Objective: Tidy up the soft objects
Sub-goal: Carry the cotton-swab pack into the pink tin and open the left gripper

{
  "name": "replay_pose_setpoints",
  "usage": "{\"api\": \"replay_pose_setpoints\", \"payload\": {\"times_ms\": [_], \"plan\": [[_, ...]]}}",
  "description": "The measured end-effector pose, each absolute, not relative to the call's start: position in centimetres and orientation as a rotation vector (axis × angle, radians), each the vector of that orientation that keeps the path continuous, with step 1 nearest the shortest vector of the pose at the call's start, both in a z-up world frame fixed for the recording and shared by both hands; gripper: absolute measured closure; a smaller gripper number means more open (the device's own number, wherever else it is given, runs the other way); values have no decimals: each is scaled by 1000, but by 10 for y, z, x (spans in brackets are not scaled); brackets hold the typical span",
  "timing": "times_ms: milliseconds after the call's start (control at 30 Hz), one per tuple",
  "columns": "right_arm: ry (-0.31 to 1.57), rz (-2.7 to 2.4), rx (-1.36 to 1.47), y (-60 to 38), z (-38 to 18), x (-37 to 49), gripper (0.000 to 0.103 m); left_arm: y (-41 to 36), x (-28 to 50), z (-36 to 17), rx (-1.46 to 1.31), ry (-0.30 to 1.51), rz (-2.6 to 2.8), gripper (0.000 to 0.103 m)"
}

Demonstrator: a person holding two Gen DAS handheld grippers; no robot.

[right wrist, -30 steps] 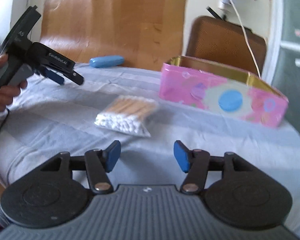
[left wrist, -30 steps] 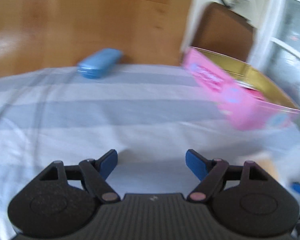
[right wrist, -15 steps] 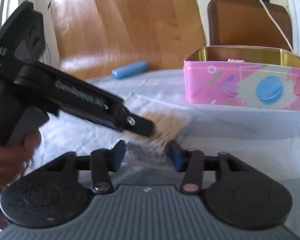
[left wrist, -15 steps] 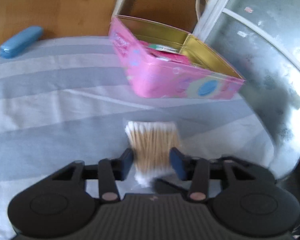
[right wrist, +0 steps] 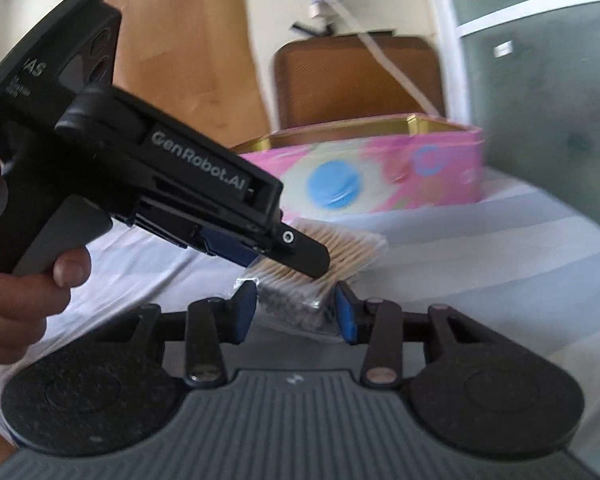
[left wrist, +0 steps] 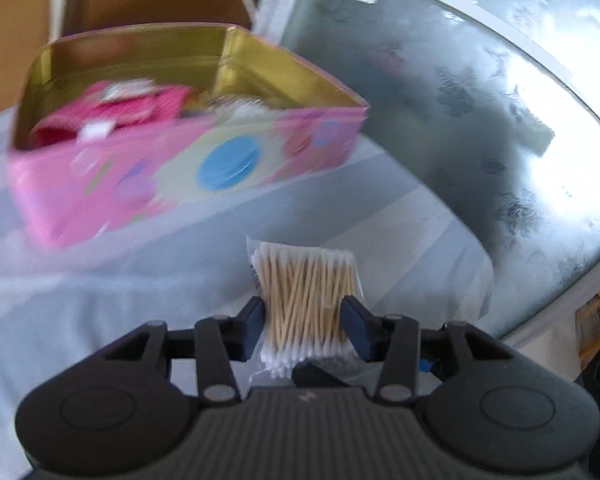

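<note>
Both our grippers have swung in on the cotton-swab pack [left wrist: 305, 300], left gripper [left wrist: 303, 322] pinching it, right gripper [right wrist: 296, 306] closing around its end, so next we lift it into the pink tin [left wrist: 180, 168] beyond.

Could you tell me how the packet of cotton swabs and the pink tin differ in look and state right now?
The packet of cotton swabs is a soft, clear bag of wooden sticks; the pink tin is a rigid box, gold inside, with a blue circle on its side. The packet sits between the fingers of the left gripper and the right gripper; nothing touches the tin. The tin stands open with pink items inside. Both are over the striped cloth.
</note>
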State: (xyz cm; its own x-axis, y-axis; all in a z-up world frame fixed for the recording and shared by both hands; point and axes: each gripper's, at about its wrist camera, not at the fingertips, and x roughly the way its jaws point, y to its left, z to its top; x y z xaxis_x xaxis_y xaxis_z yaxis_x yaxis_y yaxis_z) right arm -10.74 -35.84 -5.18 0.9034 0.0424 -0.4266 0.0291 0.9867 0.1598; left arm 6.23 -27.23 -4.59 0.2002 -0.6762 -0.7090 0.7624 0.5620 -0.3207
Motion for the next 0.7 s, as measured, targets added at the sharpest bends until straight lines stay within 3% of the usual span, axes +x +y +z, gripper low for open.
{"api": "replay_pose_setpoints", "payload": {"times_ms": [333,400,467,567,633,700], "plan": [[223,-106,114,-402,-10,-48,58,-329,124,28,125,700,-964,57],[203,-117,104,-408,-6,-20,58,-341,143,25,131,697,-916,52],[208,-136,83,-414,-6,8,57,-353,161,16,155,716,-836,24],[257,-182,45,-416,-17,40,56,-354,174,-3,171,728,-707,26],[267,-213,28,-417,-25,52,56,-337,170,-9,132,727,-720,21],[247,-189,45,-417,-24,44,50,-332,163,-7,131,703,-712,22]]}}
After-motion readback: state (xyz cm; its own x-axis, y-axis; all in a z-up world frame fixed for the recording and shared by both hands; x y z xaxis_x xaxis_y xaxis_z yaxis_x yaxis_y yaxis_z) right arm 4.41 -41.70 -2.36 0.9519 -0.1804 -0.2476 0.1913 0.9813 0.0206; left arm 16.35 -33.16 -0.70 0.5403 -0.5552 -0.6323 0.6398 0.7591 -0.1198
